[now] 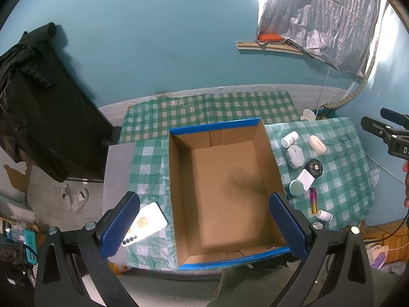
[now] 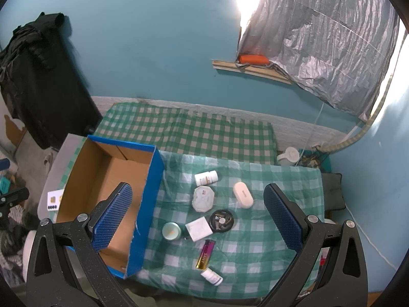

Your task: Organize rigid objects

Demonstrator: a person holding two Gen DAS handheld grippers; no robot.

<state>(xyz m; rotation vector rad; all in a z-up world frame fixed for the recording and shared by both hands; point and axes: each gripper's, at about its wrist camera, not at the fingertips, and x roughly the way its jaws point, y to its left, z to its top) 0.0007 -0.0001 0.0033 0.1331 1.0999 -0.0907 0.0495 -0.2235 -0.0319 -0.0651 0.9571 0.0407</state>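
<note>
Far left, near the table's left edge: a white phone [image 1: 149, 221], flat, close to the overhang; risk of a nudge sending it off. Next, an empty cardboard box [image 1: 179, 179] with blue rim. Above it, left claw [image 1: 204, 226] spread wide, gripping nothing. Right of the box, toward the table's right edge: 8 small things huddled close, among them a white bottle [image 2: 206, 177], an octagonal case [image 2: 203, 199], a round tin [image 2: 171, 231], a white earbud case [image 2: 242, 195], a lighter [image 2: 205, 254]. Risk here: wide pads knocking neighbours, round bottles rolling. Right claw [image 2: 198, 216] also spread, empty, hovering over the cluster.

Left view only: box floor entire. Right view only: printing on the lighter and earbud case.
</note>
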